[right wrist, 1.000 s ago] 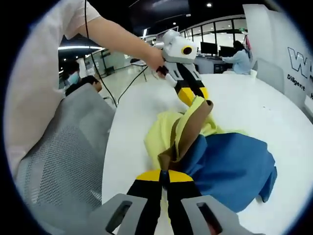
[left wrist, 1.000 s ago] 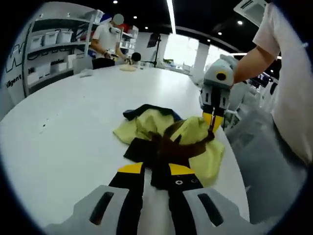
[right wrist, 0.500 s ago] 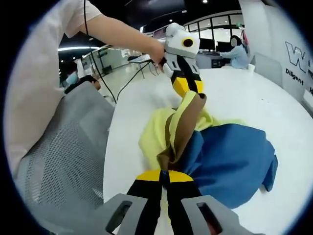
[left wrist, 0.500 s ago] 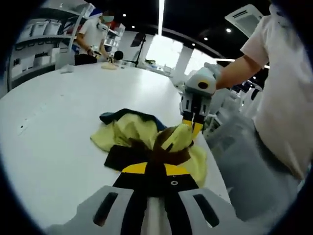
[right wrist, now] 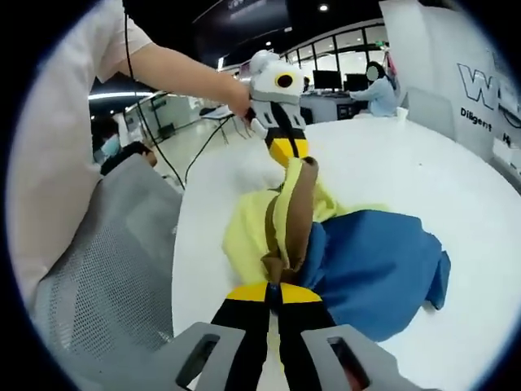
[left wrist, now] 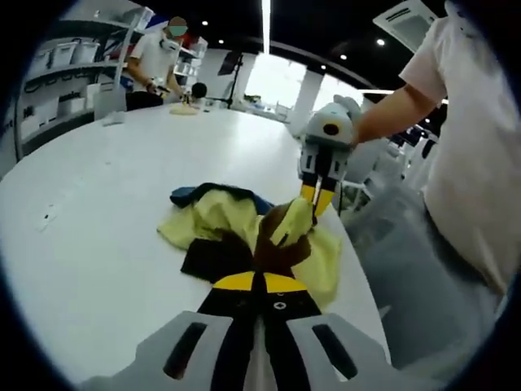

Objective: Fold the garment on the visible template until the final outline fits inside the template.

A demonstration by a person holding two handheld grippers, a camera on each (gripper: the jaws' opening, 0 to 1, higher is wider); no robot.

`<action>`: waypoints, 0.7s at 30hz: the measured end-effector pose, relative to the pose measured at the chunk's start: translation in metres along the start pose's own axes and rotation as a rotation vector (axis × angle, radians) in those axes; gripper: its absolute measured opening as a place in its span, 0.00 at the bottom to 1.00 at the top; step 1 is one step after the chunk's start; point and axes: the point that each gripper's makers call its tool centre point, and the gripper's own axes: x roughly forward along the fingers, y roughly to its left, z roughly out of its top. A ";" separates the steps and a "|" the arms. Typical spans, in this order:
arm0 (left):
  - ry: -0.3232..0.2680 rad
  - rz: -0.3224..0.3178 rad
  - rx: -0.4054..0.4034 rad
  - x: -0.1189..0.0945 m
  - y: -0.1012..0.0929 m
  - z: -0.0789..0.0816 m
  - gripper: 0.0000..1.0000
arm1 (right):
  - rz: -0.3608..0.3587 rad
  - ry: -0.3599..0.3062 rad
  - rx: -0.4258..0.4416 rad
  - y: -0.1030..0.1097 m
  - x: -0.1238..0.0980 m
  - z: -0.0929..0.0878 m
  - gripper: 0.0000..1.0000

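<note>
Gripping brown band of garment w/ both: left tool clenched on it near side, right tool clenched too. Bunched yellow/blue, lying near white worktop edge, beside grey mesh chair.

Garment on table, near its edge, between both tongs

White table, shelving, ceiling striplight.
</note>
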 end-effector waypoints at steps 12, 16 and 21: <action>-0.082 0.120 0.045 -0.028 -0.008 0.029 0.00 | -0.171 -0.166 0.089 -0.033 -0.029 0.034 0.00; -0.094 0.157 0.075 -0.035 -0.013 0.036 0.00 | -0.178 -0.183 0.135 -0.038 -0.030 0.035 0.00; -0.080 0.187 0.084 -0.044 -0.018 0.032 0.00 | -0.157 -0.173 0.174 -0.038 -0.025 0.031 0.06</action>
